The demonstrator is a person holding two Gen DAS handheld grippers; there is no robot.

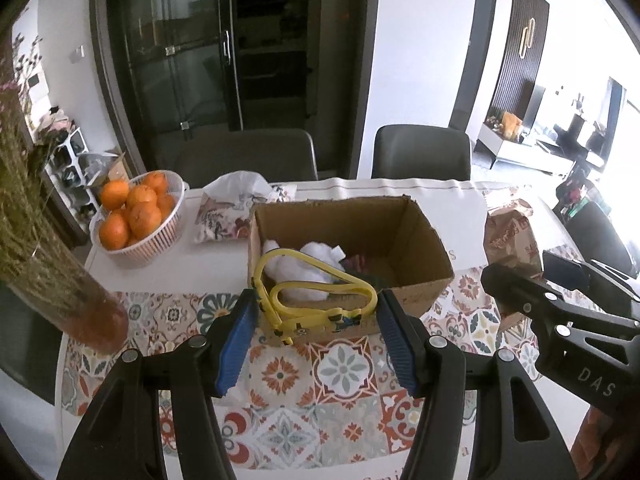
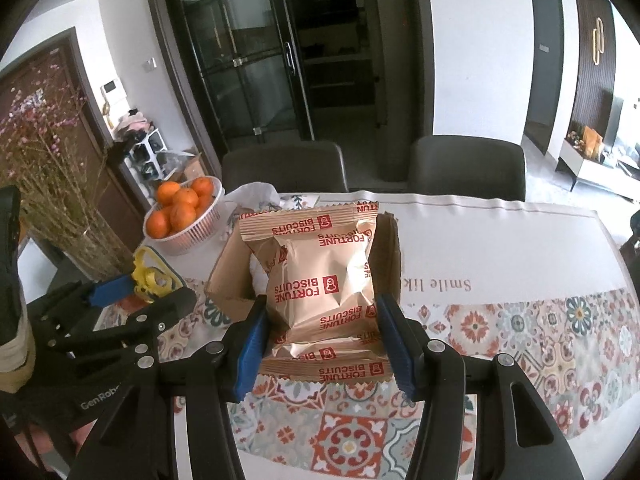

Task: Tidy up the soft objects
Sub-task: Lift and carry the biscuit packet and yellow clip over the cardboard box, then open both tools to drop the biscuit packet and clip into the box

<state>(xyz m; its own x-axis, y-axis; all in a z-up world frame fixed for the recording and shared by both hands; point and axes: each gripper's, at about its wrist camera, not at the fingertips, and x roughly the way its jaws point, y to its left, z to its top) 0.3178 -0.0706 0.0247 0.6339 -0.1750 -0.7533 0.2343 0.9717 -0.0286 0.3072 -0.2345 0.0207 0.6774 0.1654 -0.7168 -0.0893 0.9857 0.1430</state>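
An open cardboard box [image 1: 424, 236] stands on the patterned tablecloth; a white plush [image 1: 304, 268] and a dark item lie inside. My left gripper [image 1: 316, 316] is shut on a yellow goggle-like soft toy [image 1: 316, 300], held at the box's near rim. My right gripper [image 2: 320, 328] is shut on a tan Fortune Biscuits packet [image 2: 320, 276], held in front of the box [image 2: 228, 276]. The right gripper shows at the right in the left wrist view [image 1: 560, 304]; the left gripper with the yellow toy [image 2: 154, 276] shows at the left in the right wrist view.
A white basket of oranges [image 1: 136, 216] and a tissue pouch [image 1: 228, 208] sit at the back left. A vase of dried flowers [image 1: 60, 276] stands on the left. Two dark chairs [image 1: 420, 152] are behind the table. A tan bag [image 1: 512, 232] lies right of the box.
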